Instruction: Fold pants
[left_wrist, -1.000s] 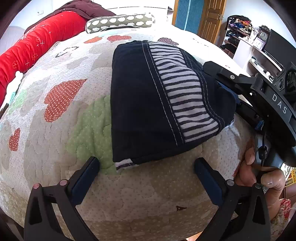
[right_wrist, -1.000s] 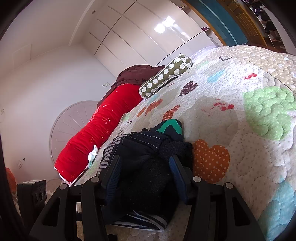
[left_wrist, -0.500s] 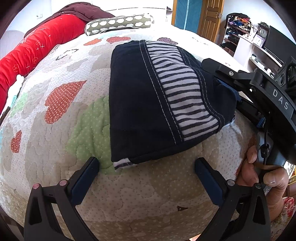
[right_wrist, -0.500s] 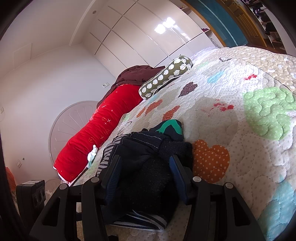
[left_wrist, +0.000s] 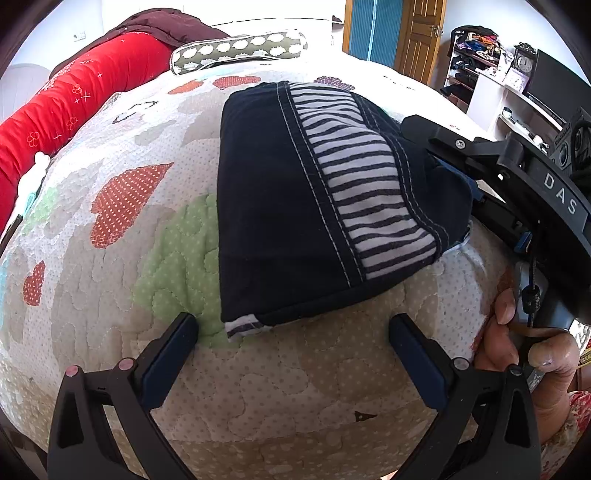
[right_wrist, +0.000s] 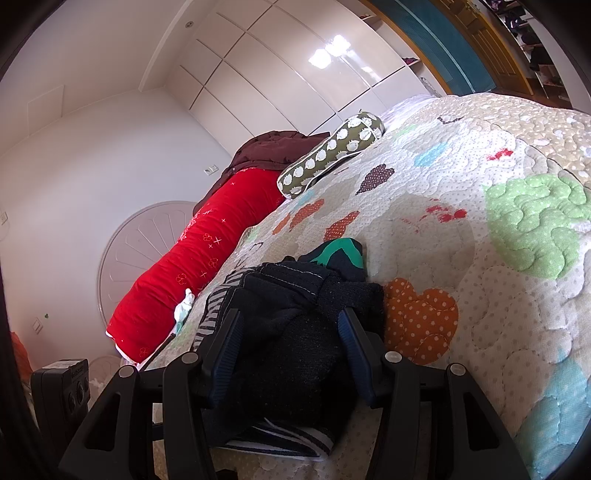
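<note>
We see the pants (left_wrist: 295, 206) lying on the bed's quilt (left_wrist: 110, 280) as a thick dark bundle, its striped panel facing up, so the folding looks close to done. The right tongs (right_wrist: 290, 332) sit around the bundle's near end, one finger on either side of the stacked cloth. The dark fabric fills the gap between the pads, which looks to us like a grip on the pants; we judge that it keeps the layers from springing apart.

Over on the other side, the left tongs (left_wrist: 291, 336) hang open just short of the bundle's near edge. Nothing lies between the fingers but bare quilt. From the left wrist camera we spot the right-hand tool reaching in from the right edge, with the person's hand (left_wrist: 517, 343) wrapped round its handle. We reckon the left side is free to smooth or press the bundle while the right holds it.

A small striped corner (left_wrist: 240, 326) peeks out at the near edge of the bundle, so the layers aren't perfectly square.

For writing, we read the letters "DAS" (left_wrist: 561, 192) in white on the black body of the right-hand tool. The clock (left_wrist: 523, 62) on the shelf is too small to read. The pants show no readable label.
</note>
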